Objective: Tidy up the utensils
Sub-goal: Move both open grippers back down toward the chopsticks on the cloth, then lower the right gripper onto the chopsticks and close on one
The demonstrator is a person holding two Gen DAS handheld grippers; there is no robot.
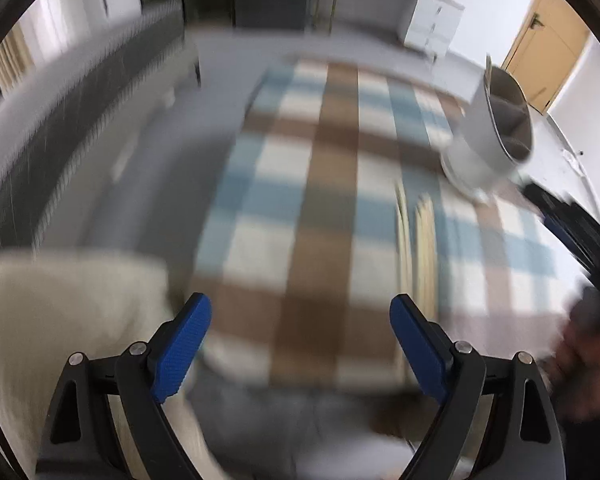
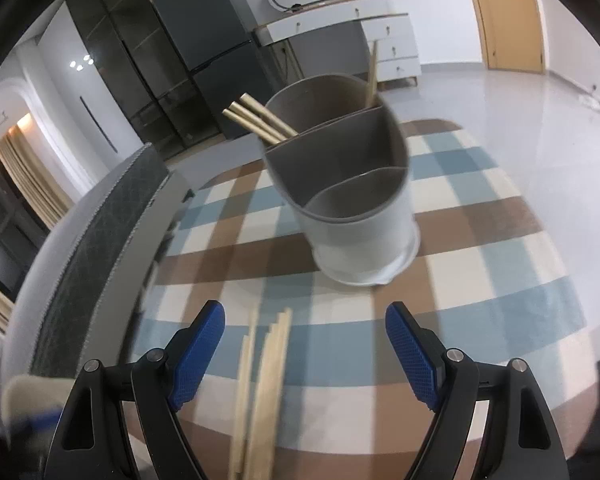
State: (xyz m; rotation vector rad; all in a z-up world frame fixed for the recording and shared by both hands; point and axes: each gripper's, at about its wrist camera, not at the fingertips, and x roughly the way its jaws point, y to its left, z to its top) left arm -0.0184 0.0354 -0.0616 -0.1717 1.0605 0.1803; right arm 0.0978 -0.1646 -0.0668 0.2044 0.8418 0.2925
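A grey utensil holder [image 2: 352, 188] with divided compartments stands on the checked tablecloth [image 2: 480, 240]; several wooden chopsticks [image 2: 260, 118] stick out of its back compartment. More loose chopsticks [image 2: 264, 380] lie on the cloth between the fingers of my right gripper [image 2: 304, 320], which is open and touches none of them. In the blurred left wrist view the holder [image 1: 492, 132] is at the right and the loose chopsticks [image 1: 418, 240] lie just ahead of the right finger. My left gripper [image 1: 300, 312] is open and empty above the cloth [image 1: 324, 200].
A dark-backed grey sofa [image 2: 96, 248] runs along the left of the table. A cream cushion [image 1: 60, 320] lies at the lower left. The other gripper [image 1: 572, 224] and a hand [image 1: 588, 364] show at the right. A fridge [image 2: 216, 40], white drawers [image 2: 388, 36] and a door [image 2: 508, 16] stand behind.
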